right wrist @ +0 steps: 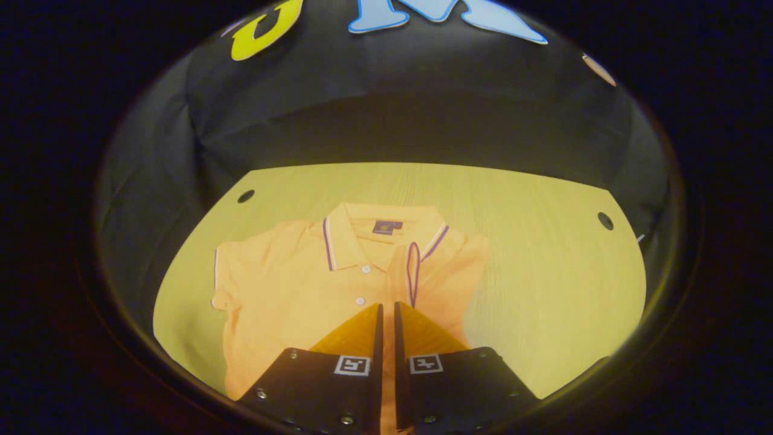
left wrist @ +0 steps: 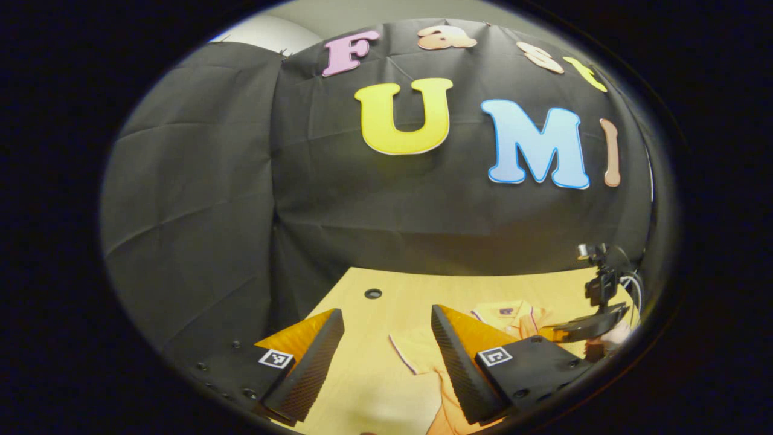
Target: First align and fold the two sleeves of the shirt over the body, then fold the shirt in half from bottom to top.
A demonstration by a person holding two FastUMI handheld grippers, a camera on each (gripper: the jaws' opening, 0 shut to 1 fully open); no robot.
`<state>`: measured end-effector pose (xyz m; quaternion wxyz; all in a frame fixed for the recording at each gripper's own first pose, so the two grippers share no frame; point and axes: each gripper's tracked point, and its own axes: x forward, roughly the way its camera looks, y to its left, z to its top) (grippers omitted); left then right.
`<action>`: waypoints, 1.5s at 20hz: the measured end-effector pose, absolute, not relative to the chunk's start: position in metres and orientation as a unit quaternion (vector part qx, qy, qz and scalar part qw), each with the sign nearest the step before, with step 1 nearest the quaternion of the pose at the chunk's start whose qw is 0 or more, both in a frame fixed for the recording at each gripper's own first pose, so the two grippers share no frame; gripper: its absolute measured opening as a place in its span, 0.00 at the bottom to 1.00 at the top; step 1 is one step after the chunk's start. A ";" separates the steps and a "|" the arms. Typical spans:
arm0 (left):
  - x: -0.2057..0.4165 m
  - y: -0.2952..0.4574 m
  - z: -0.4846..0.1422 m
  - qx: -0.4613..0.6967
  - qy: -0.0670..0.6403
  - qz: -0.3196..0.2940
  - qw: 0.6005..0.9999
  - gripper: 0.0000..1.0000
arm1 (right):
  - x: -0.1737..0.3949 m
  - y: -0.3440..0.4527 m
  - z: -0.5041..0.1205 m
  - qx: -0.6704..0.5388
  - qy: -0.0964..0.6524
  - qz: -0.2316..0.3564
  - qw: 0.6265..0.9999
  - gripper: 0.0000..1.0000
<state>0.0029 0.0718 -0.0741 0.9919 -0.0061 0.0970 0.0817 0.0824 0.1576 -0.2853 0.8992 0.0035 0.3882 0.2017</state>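
1. Shirt: an orange polo lying face up on the wooden desk, collar toward the booth wall. The sleeve on the right of the right gripper view is already turned in over the chest beside the placket; the sleeve on the left lies spread flat, not yet folded.
2. Right gripper: fingers drawn nearly together with a thin slit between them, tips just below the folded sleeve. Whether cloth is pinched in the slit cannot be told.
3. Left gripper: jaws wide apart and empty, held above the desk beside the shirt's flat sleeve.
4. Step in hand, as judged: the second sleeve fold. Pinch the flat sleeve at its trimmed cuff and carry it low across the body.
5. Lay it level with the first sleeve, cuff edges matched, so the body sides run parallel.
6. Risk: lifting high may drag the shoulder and disturb the collar.
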 end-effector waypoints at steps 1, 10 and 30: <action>0.010 0.070 -0.083 -0.007 0.103 0.077 0.992 0.94 | 0.079 0.157 -0.275 0.009 0.379 0.202 0.903 0.09; 0.079 0.064 -0.193 -0.009 0.167 0.047 0.985 0.95 | 0.038 0.141 -0.189 0.059 0.317 0.190 0.927 0.09; 0.137 0.054 -0.359 -0.028 0.325 0.049 0.944 0.95 | -0.034 0.046 -0.155 0.094 0.314 0.072 0.942 0.09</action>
